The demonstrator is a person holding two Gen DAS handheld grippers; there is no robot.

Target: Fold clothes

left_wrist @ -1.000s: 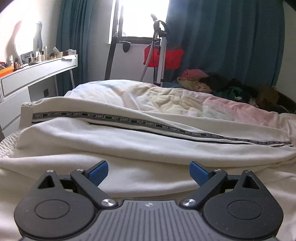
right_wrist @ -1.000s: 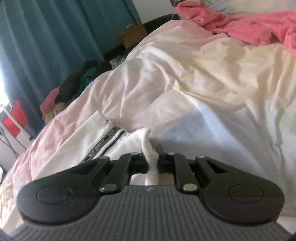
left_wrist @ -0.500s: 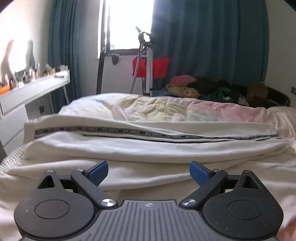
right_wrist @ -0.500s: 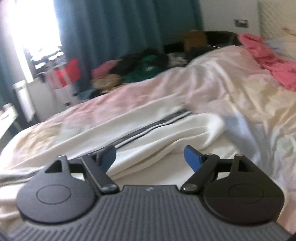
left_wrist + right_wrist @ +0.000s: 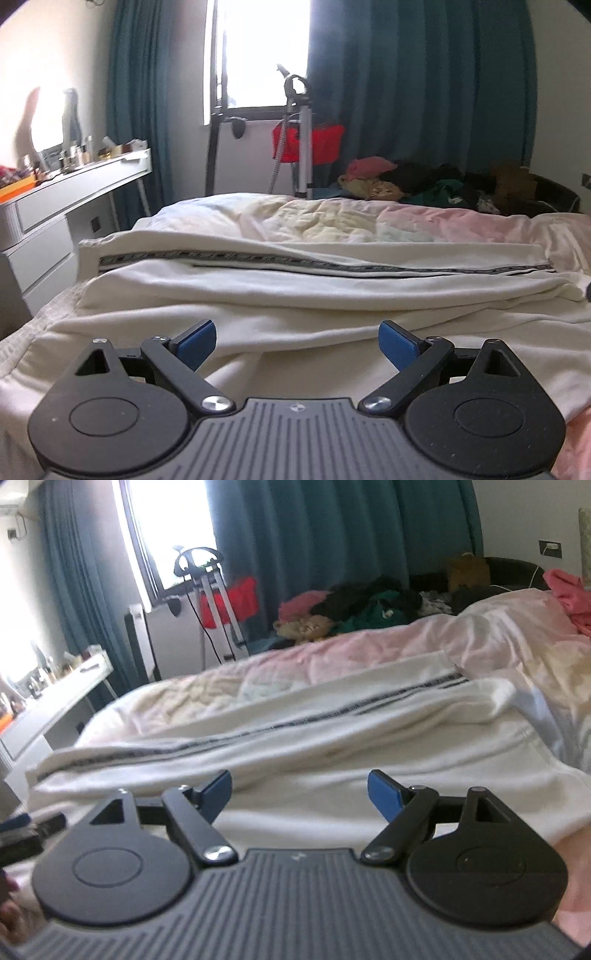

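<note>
White trousers with a dark lettered side stripe lie lengthwise across the bed, folded leg over leg; the right wrist view shows the same trousers with the hem end at the right. My left gripper hovers open above the near edge of the cloth, nothing between its blue pads. My right gripper is also open and empty, held above the near fold. A dark part of the left gripper shows at the left edge of the right wrist view.
The bed carries a pale pink and cream quilt. A white dresser with small items stands at the left. A heap of clothes lies beyond the bed, by teal curtains. Pink cloth lies at the bed's right.
The right gripper, shut on a white fold of the trousers a second ago, has let it go, opened wide and swung back and up. The left gripper stayed open and drew back a little.
</note>
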